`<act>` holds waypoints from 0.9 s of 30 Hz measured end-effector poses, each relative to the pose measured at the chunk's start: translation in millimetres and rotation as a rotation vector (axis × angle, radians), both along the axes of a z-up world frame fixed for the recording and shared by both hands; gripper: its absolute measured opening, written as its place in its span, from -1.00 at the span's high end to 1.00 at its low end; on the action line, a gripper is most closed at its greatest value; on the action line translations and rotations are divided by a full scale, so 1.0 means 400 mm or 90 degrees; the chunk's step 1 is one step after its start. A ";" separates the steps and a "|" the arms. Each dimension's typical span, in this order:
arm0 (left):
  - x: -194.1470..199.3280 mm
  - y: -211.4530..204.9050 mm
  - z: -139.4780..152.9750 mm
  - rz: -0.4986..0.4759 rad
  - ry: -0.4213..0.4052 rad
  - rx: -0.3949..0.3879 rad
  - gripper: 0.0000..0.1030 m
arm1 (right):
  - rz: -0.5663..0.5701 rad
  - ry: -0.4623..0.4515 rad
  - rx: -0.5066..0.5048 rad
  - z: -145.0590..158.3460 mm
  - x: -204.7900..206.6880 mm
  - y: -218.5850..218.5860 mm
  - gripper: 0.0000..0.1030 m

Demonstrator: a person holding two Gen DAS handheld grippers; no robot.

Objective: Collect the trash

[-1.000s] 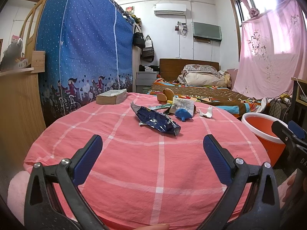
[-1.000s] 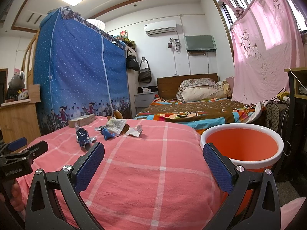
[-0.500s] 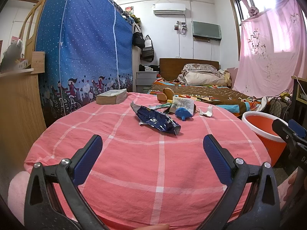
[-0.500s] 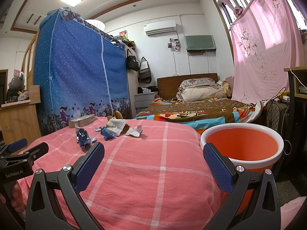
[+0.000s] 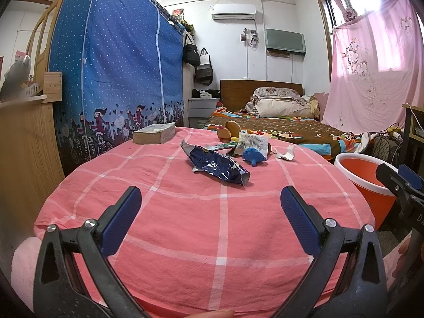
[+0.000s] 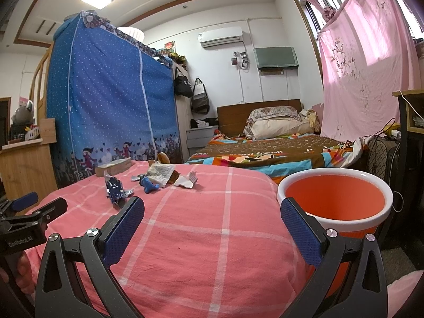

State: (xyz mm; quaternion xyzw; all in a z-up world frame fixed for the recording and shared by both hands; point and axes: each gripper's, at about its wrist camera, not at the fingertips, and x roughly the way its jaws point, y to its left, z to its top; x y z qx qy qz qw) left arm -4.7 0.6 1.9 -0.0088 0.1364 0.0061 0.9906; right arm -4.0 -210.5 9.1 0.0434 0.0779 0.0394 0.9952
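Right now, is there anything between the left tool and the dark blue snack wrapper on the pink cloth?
Nothing visible stands in the way. The left tool is open, and only bare pink checked cloth lies between it and the dark blue wrapper. The other scraps and the blue piece lie beyond the wrapper.

On the pink checked cloth (image 5: 169,212): 1 crumpled dark-blue foil wrapper (image 5: 217,165), 1 white printed packet (image 5: 251,141), 1 torn white scrap (image 5: 285,153), 1 thick book (image 5: 153,135); right, 1 orange plastic bucket (image 5: 355,175).

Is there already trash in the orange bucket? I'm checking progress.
No, the right wrist view shows the orange bucket with a bare inside, no wrapper in it.
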 end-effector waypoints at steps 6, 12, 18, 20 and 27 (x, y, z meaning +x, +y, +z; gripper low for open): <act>-0.001 0.000 0.000 0.000 0.000 0.001 -1.00 | 0.000 0.001 0.000 0.001 0.001 -0.002 -1.00; 0.000 -0.001 0.000 0.000 0.001 0.002 -1.00 | 0.000 0.001 0.001 0.002 0.000 -0.003 -1.00; 0.001 -0.001 -0.001 0.000 0.001 0.002 -1.00 | 0.001 0.002 0.002 -0.005 0.002 0.002 -1.00; 0.001 -0.001 -0.001 0.000 0.001 0.002 -1.00 | 0.001 0.003 0.002 -0.004 0.002 0.002 -1.00; 0.002 -0.001 -0.001 0.001 0.002 0.003 -1.00 | 0.001 0.004 0.003 -0.001 0.002 -0.001 -1.00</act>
